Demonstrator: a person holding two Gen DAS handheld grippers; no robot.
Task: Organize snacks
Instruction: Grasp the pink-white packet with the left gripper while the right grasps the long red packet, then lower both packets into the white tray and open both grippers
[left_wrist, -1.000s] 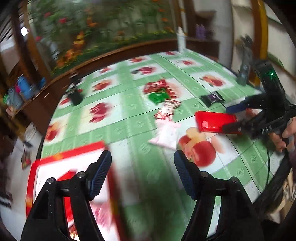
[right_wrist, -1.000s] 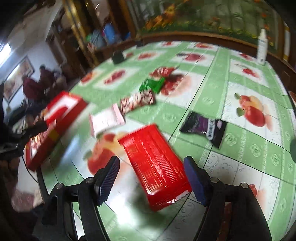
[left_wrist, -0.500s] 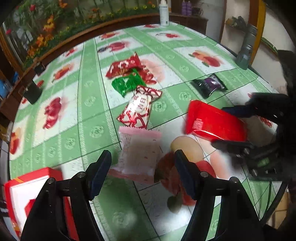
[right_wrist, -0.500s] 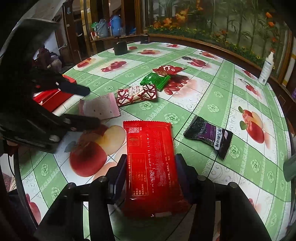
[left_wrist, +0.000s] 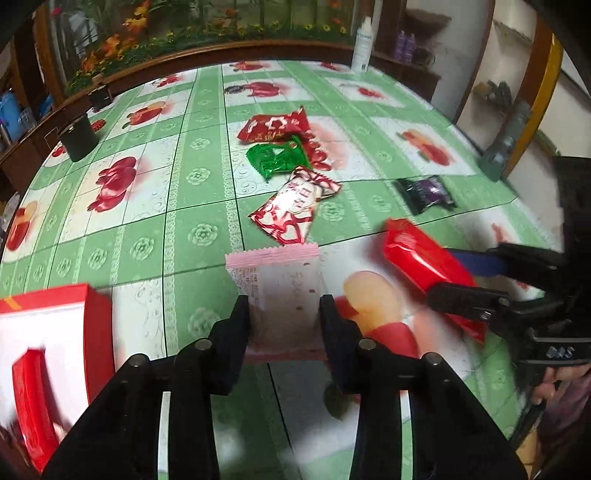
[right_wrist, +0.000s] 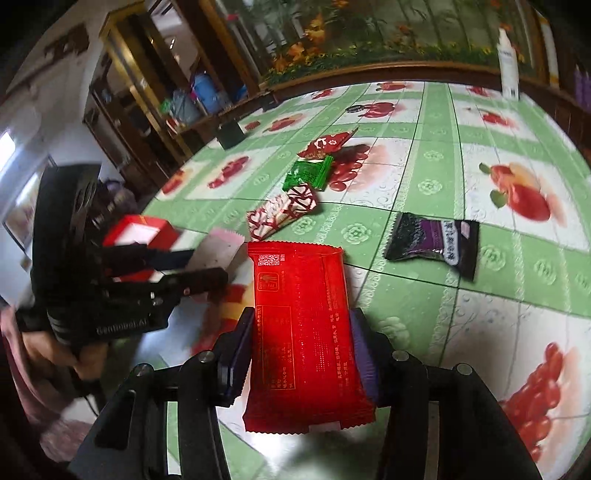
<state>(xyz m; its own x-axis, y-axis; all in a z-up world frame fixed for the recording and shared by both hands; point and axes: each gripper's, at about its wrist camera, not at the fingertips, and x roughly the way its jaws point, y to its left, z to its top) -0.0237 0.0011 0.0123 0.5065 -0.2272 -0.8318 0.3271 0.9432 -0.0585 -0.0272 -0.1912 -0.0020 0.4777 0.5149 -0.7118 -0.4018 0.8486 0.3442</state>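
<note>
Ur left gripper (left_wrist: 284, 314) pinches the pink pack (left_wrist: 282, 291), right gripper (right_wrist: 301, 350) clamps the red pack (right_wrist: 301, 325); box (left_wrist: 55, 332) sits at the table (left_wrist: 147, 206) edge, other snacks ahead.

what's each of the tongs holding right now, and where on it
Left tongs: pink packet, gripped across its near end. Right tongs: red packet, gripped by its long sides.

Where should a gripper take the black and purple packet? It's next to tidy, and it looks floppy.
The black and purple packet lies flat on the tablecloth, apart from the other snacks. Probably best to come from above and pinch across its narrower width at the puffy middle; the crimped ends look too thin to hold.
</note>
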